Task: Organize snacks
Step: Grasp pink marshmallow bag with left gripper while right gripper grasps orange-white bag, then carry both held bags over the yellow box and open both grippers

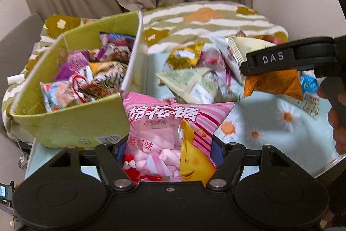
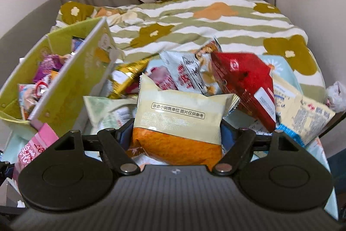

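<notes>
1. Left wrist view: my left gripper [image 1: 170, 153] has its fingers clamped on a pink marshmallow bag [image 1: 173, 135], held just in front of the green box [image 1: 71, 122]; the bag reads 棉花糖 in big white characters, with 莓口味 lower down and a yellow cartoon figure at its right; the box carries a barcode near its lower edge and is part filled with snack packets [image 1: 86, 73].

2. Same view, right side: my right gripper [image 1: 281, 70] comes in with "DAS" lettered on its black finger [image 1: 272, 57]; it pinches an orange and cream packet [image 1: 279, 83] above the loose pile of snacks [image 1: 194, 79] on the daisy-print cloth [image 1: 270, 122].

3. Right wrist view: the right gripper [image 2: 177, 135] has its fingers closed on the orange and cream packet [image 2: 179, 122]; a boxed line reads 非最小销售单位 图片仅供参考; behind it lie a red packet [image 2: 244, 81] and a silver one [image 2: 190, 73], their print too blurred to read; the green box [image 2: 71, 88] stands at left, the pink bag [image 2: 32, 151] below it.
</notes>
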The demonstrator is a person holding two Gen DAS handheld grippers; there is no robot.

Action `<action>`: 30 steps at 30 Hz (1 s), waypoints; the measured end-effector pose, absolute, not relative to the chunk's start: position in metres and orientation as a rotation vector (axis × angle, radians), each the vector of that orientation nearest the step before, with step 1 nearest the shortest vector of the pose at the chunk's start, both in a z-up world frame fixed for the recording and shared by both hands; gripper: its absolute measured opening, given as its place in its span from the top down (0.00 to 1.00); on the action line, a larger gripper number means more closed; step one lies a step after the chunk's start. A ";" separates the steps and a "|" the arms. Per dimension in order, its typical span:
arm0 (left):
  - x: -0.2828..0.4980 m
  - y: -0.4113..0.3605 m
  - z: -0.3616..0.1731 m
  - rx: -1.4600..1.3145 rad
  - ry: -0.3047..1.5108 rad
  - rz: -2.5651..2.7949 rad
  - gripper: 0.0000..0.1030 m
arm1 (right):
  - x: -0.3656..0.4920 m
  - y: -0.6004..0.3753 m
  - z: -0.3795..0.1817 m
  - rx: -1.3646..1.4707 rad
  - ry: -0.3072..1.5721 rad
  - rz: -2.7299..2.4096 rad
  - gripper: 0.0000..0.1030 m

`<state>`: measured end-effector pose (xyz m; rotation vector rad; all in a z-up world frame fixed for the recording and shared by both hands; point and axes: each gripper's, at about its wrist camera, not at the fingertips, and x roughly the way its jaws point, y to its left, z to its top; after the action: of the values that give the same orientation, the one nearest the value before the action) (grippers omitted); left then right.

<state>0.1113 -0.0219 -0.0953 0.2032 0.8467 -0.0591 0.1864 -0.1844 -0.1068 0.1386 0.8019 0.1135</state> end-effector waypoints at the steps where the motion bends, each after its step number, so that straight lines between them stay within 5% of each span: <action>1: 0.109 -0.023 -0.090 0.205 0.835 -0.051 0.27 | 0.185 -0.184 -0.101 0.136 0.793 0.123 0.10; 15: 0.108 0.017 -0.025 0.168 0.688 0.113 0.27 | 0.187 -0.160 -0.041 0.114 0.684 0.275 0.10; 30: 0.243 0.132 0.014 0.185 0.645 0.106 0.27 | 0.274 -0.052 0.012 0.131 0.614 0.277 0.10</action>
<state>0.2427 0.1322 0.0136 0.1852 0.6453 0.1060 0.2740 -0.0521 0.0123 0.1311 0.6142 0.2766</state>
